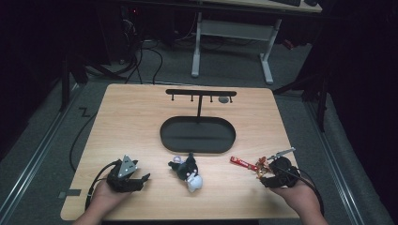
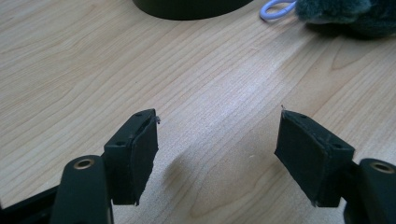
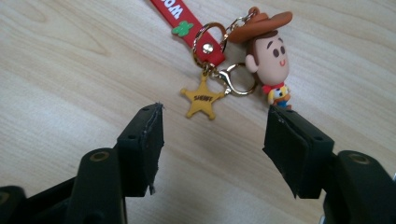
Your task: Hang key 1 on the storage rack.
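Observation:
A cowboy-figure keychain with a gold sheriff star and a red strap lies flat on the wooden table, at the front right in the high view. My right gripper is open just short of it; the figure's feet lie at the tip of the right jaw, and nothing is between the pads. In the high view my right gripper points left toward the keychain. My left gripper is at the front left, open over bare wood.
A dark and white plush keychain with a pale ring lies between the two grippers. Behind it stands a black rack with an oval base and a hooked crossbar. The table's front edge is close to both hands.

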Demonstrator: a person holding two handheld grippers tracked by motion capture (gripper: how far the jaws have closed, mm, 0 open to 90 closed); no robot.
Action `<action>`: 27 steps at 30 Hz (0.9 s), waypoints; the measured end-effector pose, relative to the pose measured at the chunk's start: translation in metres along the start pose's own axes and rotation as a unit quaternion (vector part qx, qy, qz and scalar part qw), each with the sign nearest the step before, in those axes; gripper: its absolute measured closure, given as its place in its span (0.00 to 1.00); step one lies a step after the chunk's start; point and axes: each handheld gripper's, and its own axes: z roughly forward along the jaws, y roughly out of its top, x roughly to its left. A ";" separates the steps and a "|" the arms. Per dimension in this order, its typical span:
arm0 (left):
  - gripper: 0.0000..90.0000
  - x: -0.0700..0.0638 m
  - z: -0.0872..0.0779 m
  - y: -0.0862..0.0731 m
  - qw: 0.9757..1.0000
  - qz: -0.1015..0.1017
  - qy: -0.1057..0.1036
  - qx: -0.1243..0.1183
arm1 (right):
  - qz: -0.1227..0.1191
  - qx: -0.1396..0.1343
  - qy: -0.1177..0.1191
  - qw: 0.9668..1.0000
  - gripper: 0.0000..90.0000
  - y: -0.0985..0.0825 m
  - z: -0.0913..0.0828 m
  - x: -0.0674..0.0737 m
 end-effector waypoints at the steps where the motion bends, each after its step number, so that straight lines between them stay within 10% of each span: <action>1: 0.33 0.000 0.000 0.000 1.000 0.000 0.000 0.000 | -0.003 -0.002 -0.001 1.000 0.44 0.002 0.001 -0.001; 27: 0.33 0.003 -0.001 -0.003 1.000 -0.002 -0.002 0.006 | -0.035 0.034 -0.043 0.998 0.62 0.038 0.034 -0.017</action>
